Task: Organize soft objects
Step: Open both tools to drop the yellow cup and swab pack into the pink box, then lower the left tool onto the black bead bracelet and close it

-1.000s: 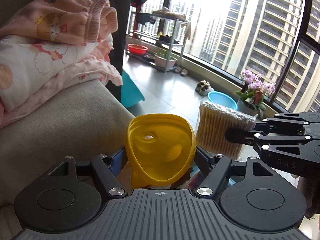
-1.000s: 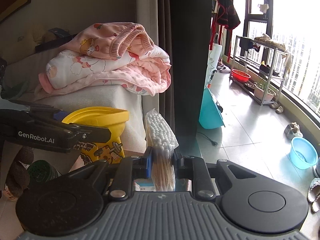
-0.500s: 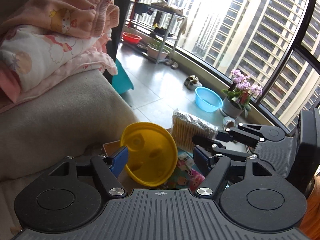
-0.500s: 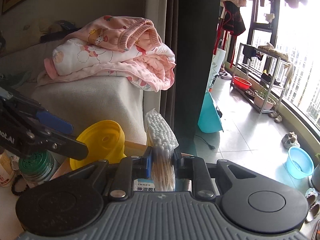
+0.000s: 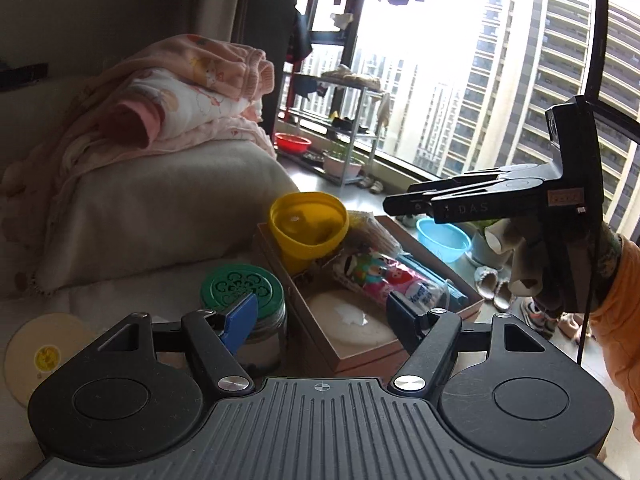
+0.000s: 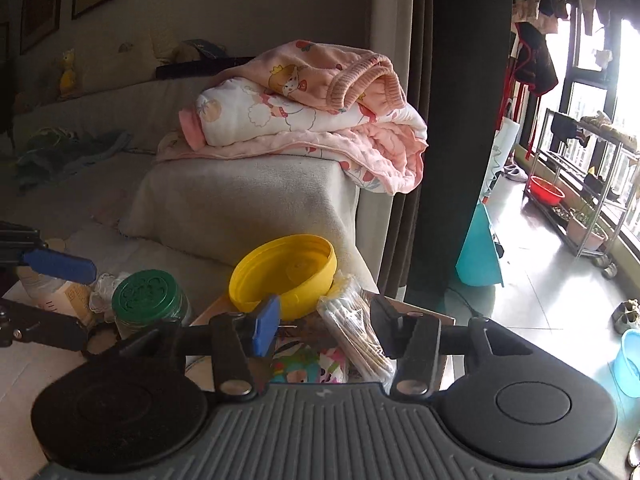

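Left wrist | box (image 5: 400,354): yellow cup (image 5: 307,229), swab pack (image 6: 356,334), wipes (image 5: 384,278)

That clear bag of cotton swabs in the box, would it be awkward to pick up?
Probably easy but a bit slippery. The bag of cotton swabs is thin clear film, so it may crinkle and slide between pads. The sticks are packed in parallel, so it should stay fairly stiff lengthwise. It looks light, leaning against the yellow cup in the cardboard box.

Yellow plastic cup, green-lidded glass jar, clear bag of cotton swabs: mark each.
Yellow plastic cup (image 5: 308,220): left wrist view, inner wall.
Green-lidded glass jar (image 5: 241,289): left wrist view, lid top.
Clear bag of cotton swabs (image 6: 358,334): right wrist view, bag's middle.
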### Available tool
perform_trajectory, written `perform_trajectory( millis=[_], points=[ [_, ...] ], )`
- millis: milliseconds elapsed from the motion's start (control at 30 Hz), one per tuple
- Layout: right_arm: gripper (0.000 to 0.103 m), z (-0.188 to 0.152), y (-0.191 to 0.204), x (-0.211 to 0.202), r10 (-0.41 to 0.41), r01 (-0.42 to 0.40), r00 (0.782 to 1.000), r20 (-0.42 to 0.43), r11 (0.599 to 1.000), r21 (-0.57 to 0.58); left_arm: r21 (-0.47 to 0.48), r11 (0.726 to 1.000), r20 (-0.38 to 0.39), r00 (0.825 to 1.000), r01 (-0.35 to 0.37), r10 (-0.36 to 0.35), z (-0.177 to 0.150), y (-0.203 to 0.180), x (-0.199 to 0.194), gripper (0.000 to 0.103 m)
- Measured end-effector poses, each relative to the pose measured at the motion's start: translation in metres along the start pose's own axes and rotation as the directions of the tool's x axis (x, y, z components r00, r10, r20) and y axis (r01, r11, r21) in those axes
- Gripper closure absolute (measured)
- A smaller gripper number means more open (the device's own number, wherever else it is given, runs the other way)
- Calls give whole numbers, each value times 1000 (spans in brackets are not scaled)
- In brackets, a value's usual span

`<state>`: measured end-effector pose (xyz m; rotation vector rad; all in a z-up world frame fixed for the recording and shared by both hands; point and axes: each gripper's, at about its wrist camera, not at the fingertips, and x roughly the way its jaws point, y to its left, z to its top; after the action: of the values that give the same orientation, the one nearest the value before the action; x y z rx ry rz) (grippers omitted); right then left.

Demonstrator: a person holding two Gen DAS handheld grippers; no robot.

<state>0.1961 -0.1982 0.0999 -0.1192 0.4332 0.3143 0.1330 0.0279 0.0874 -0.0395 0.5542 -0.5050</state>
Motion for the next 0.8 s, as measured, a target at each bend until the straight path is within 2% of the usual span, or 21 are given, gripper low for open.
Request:
perform_trajectory(
  millis=[67, 133, 167, 267, 367, 500, 667, 800],
  points=[
    [59, 3, -2, 5, -50, 51, 998, -24, 998, 36, -34, 999, -4, 1000, -18, 18, -23, 7, -4, 27],
    [88, 2, -5, 23, -92, 100, 990, -105, 992, 74, -82, 996, -24, 999, -37, 35, -37, 17, -2, 27],
    [91, -2, -8, 34, -95, 110, 986, -138, 989, 101, -120, 991, -36, 998, -53, 49, -45, 24, -1, 27],
    [91, -16, -13, 59, -32, 75, 978, -208, 976, 206, -165, 983, -46, 996, -84, 78, -54, 40, 1, 27],
    [92, -25, -5, 63, 28, 20, 979, -202, 973, 230, -167, 980, -47, 994, -109, 103, -60, 46, -7, 27],
    [91, -28, 14, 59, 5, 28, 980, -199, 986, 165, -176, 977, -53, 992, -124, 117, -63, 52, -10, 27],
    [91, -23, 40, 26, -27, 34, 993, -112, 997, 68, -168, 974, -48, 988, -150, 144, -67, 52, -5, 27],
    [89, -10, 68, 10, 21, -20, 997, -73, 1000, 20, -176, 966, -42, 981, -192, 187, -69, 57, -7, 27]
  ],
)
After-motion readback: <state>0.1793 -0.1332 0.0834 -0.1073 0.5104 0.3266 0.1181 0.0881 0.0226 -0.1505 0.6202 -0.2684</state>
